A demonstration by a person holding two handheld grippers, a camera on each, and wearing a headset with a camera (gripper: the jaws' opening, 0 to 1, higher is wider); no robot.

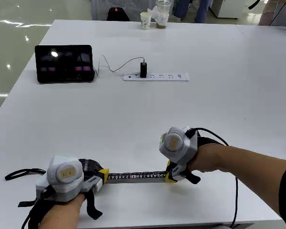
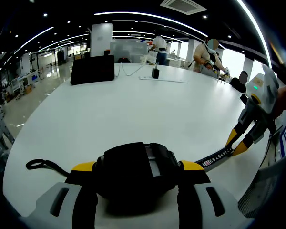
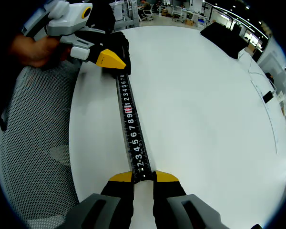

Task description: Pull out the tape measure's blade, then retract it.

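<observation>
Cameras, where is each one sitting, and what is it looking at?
Head view: on the person's head, looking down at the white table; both arms, left gripper and right gripper show.
Left gripper view: on the left gripper, looking past the tape measure in its jaws across the table.
Right gripper view: on the right gripper, looking along the blade toward the left gripper and hand.
Shared: all three see the blade stretched between the grippers.

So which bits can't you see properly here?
- Black tape measure case: its sides are hidden by the left gripper clamping it, left gripper view.
- Numbered blade: its tip is hidden inside the right gripper, right gripper view.
- Dark tablet: the screen is too small and glary, head view.
</observation>
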